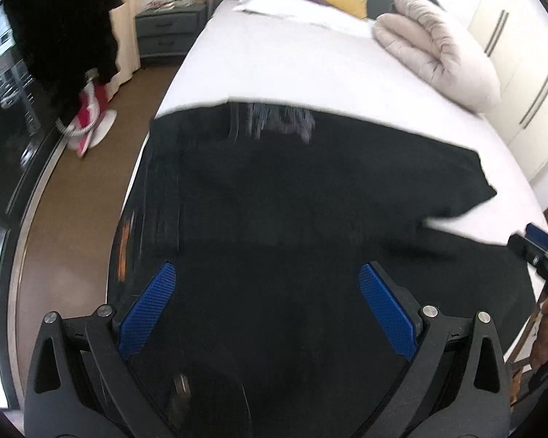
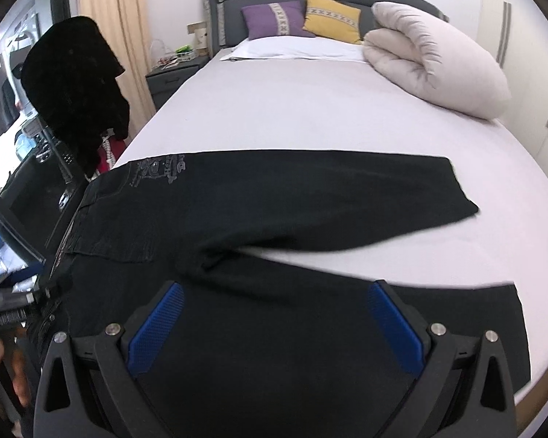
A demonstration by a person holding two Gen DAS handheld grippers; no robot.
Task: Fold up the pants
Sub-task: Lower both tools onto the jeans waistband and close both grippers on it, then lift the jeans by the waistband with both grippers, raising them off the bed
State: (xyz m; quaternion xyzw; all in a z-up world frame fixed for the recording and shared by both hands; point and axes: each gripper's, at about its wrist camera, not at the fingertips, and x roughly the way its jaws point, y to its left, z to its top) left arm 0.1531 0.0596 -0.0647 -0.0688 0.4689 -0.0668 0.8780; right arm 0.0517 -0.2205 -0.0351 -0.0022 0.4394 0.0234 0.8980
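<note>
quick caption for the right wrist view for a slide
Open right gripper hovering over black pants spread flat, legs apart, on a white bed.

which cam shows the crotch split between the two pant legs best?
Right wrist. The pants lie sharp there, both legs spreading from the crotch over the bed. Left wrist view blurs them and shows only a sliver of sheet between the legs.

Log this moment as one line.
pants: flat on bed, legs apart | left gripper: open, above pants | right gripper: open, above pants
</note>
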